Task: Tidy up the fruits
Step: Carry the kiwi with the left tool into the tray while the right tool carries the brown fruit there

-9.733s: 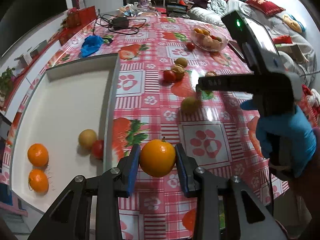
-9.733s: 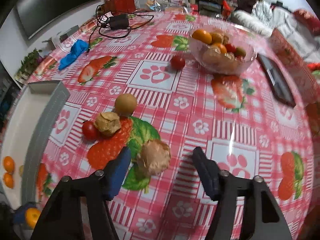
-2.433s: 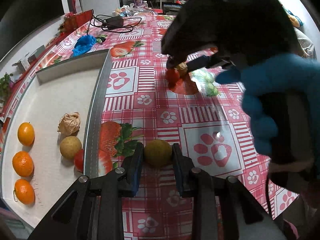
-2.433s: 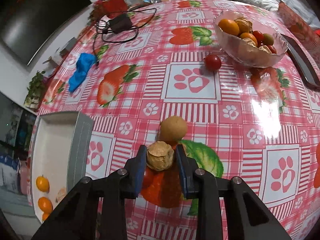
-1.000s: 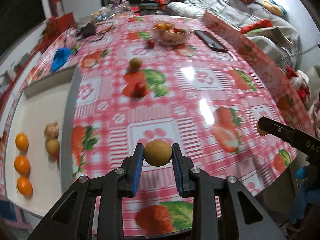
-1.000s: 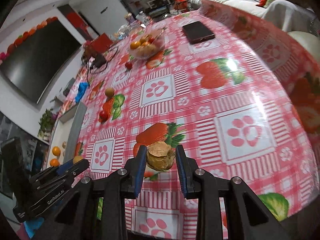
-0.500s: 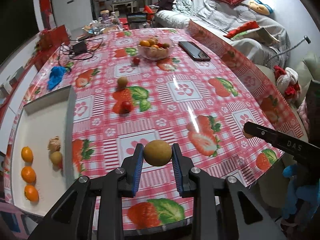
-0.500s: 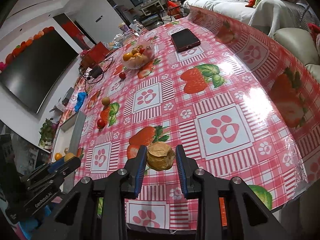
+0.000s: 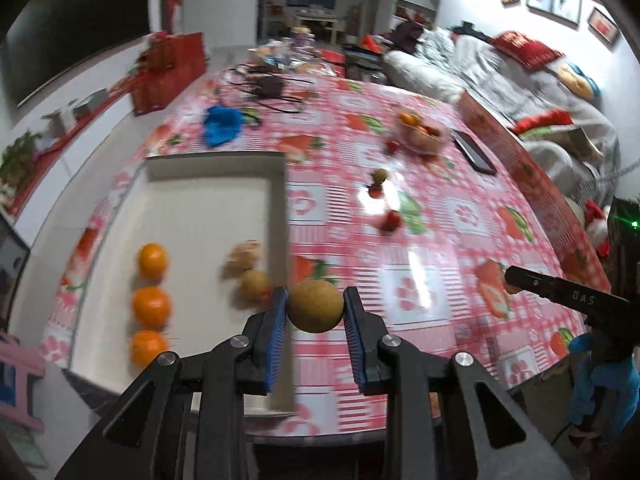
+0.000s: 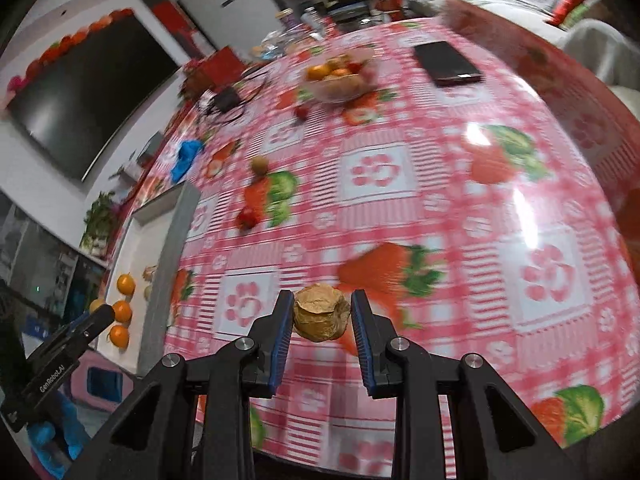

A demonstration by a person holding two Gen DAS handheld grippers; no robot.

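From the left wrist, the left gripper [image 9: 315, 312] has its jaws pinching a round brown fruit [image 9: 315, 306], held in the air over the near edge of the desk [image 9: 440, 248], just right of the tray [image 9: 200, 208] wall. The desk wears a glossy red-and-white checked cloth printed with strawberries and paw marks. Inside the white tray lie three oranges [image 9: 151, 306] in a line, with a walnut [image 9: 245, 255] and another brown fruit [image 9: 256, 285] near the right wall. Farther off stand a glass bowl [image 9: 420, 136] of fruit, a phone [image 9: 474, 154], a blue cloth [image 9: 222, 124] and a tangle of cables [image 9: 272, 88]. A sofa [image 9: 500, 76] heaped with cushions fills the right of the room.

From the right wrist, the right gripper [image 10: 320, 320] has its jaws pinching a walnut [image 10: 321, 317] above the cloth, well right of the tray [image 10: 172, 248]. A dark TV [image 10: 88, 96] hangs on the left wall. A tomato [image 10: 248, 216] lies on the cloth.
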